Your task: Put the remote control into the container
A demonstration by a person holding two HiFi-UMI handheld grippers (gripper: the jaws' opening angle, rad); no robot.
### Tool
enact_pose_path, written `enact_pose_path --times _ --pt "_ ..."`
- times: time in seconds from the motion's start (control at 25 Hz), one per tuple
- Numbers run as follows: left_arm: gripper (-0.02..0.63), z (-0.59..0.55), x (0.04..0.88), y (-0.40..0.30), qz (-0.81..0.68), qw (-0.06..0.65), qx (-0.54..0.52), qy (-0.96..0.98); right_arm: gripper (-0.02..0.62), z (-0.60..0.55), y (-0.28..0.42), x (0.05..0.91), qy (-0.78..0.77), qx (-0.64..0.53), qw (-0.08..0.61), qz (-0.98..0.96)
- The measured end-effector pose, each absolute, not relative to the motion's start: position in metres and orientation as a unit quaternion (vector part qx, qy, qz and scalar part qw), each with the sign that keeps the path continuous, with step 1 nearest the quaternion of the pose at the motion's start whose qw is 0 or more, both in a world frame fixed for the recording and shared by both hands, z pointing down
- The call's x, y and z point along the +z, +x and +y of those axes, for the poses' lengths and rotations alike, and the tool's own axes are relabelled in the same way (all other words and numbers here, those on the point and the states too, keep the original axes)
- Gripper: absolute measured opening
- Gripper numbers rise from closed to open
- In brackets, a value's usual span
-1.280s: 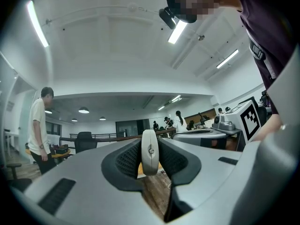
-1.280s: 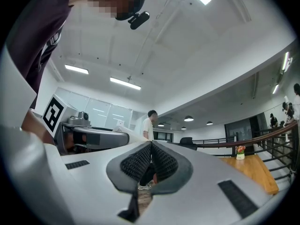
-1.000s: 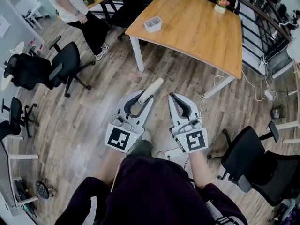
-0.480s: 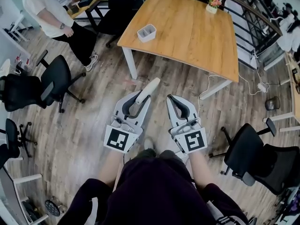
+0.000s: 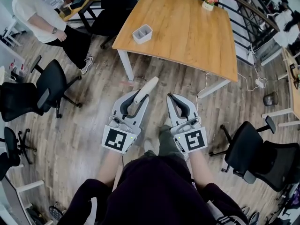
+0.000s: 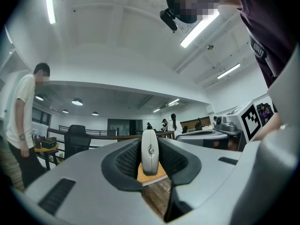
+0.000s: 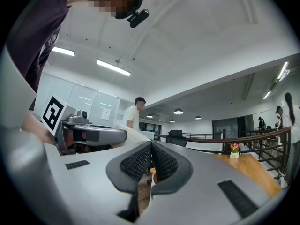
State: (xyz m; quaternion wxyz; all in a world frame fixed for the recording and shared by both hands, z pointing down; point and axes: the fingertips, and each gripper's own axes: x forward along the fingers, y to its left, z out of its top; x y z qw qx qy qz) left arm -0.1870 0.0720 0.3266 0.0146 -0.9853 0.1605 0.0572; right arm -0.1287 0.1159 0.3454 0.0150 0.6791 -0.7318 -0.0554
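My left gripper [image 5: 138, 95] is shut on a white remote control [image 5: 146, 89], which sticks out past its tips toward the table. Seen end-on in the left gripper view, the remote control [image 6: 149, 152] stands pinched between the dark pads of the left gripper [image 6: 149, 159]. Beside it, my right gripper [image 5: 171, 97] is shut with nothing in it; its pads meet in the right gripper view [image 7: 151, 162]. The container [image 5: 142, 33], a small grey open box, sits near the left edge of the wooden table [image 5: 187, 32], well ahead of both grippers.
A person [image 5: 44, 25] stands at the far left beside black office chairs [image 5: 44, 90]. Another black chair [image 5: 255, 153] is at the right. A small flower pot [image 5: 208, 3] stands at the table's far edge. A white cable [image 5: 206, 86] runs across the wood floor.
The person holding the grippers has stepped forward; the table and container now lie nearer and further left in view. Both grippers keep their pose, the left still holding the remote.
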Motion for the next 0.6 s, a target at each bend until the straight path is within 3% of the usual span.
enact_pose_path --times 0.6 --pt "0.106 -0.028 0.349 -0.099 0.176 0.054 0.034 -0.982 0.018 0.013 -0.032 0.354 0.656 -0.077 -0.009 -0.751"
